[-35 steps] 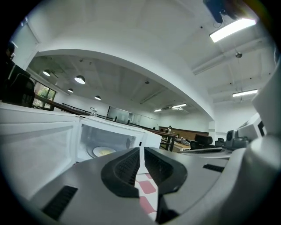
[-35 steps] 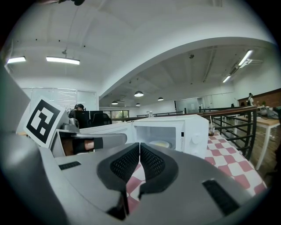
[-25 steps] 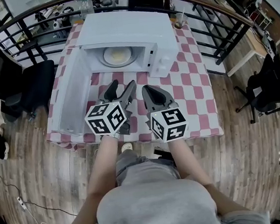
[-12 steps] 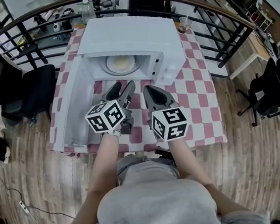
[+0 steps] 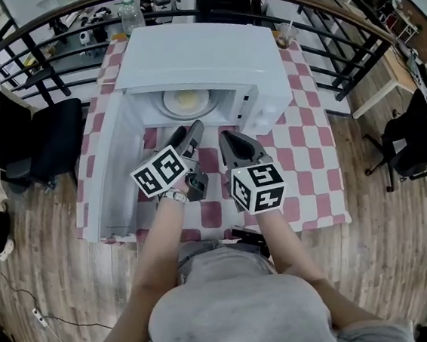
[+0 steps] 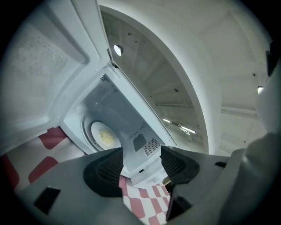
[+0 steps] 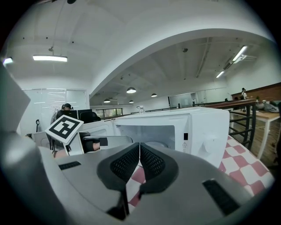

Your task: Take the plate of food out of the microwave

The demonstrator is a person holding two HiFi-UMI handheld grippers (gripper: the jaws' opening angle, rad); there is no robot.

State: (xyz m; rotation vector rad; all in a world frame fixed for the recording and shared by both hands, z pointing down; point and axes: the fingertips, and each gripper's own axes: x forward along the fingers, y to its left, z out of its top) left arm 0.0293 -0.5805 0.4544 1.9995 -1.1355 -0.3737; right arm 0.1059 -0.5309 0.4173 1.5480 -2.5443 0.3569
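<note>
White plate (image 5: pixel 184 101) with yellow food, inside open microwave (image 5: pixel 202 61).

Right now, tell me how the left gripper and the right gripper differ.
The left gripper has its jaws apart, having just closed a little with nothing between them; the right gripper has its jaws shut together. The left gripper is rolled to one side; the right gripper sits level. Both are empty and point at the open microwave.

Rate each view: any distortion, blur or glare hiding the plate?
Head view: strong fisheye bend, sharp, plate clear inside the microwave. Left gripper view: tilted, dark corners, plate small but legible. Right gripper view: evenly lit, bright ceiling lamps, plate hard to make out.
</note>
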